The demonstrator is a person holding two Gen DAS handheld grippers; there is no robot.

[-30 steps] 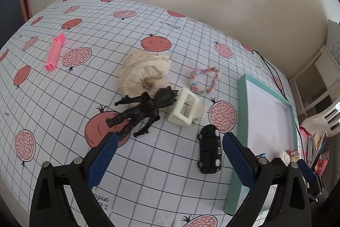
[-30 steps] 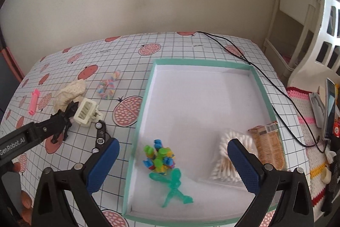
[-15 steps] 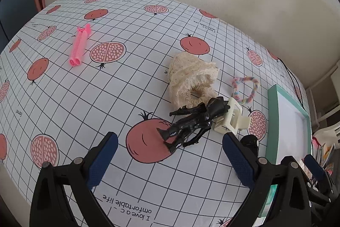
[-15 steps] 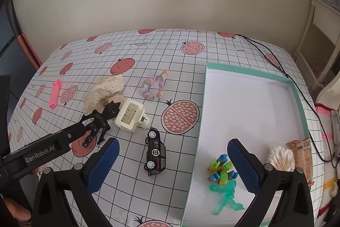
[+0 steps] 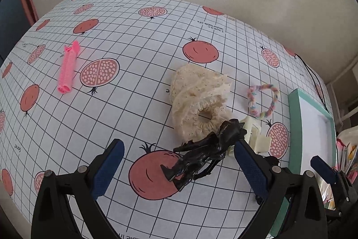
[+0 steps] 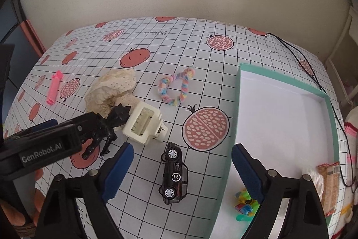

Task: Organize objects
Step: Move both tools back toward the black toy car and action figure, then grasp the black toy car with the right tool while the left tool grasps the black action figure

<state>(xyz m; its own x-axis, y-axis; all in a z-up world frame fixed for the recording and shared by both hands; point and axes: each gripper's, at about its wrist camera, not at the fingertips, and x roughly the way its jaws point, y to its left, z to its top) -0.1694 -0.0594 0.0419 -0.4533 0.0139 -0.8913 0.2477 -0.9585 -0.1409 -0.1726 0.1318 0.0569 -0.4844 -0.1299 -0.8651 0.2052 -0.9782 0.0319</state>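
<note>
Both grippers have swung away from the tray toward the loose toys, so a fresh pick looks near. The right gripper (image 6: 182,174), spread wide and empty, now frames the black toy car (image 6: 174,174); the left gripper (image 5: 177,166), likewise released, brackets the black figurine (image 5: 207,150). Beyond crowd a cream plastic block (image 6: 144,124), lace cloth (image 5: 199,100), pastel ring (image 6: 176,89), then a pink roller (image 5: 68,67); the teal tray (image 6: 230,133) borders the bench (image 5: 134,55)

1. Left black plastic two-finger gripper (image 5: 176,162): blue ribbed pads (image 5: 107,168), silver screws at the finger joints.
2. Right black plastic two-finger gripper (image 6: 182,168): matching blue pads (image 6: 118,170).
3. White "GenRobot.AI" lettering at 9 o'clock in the right wrist view.
</note>
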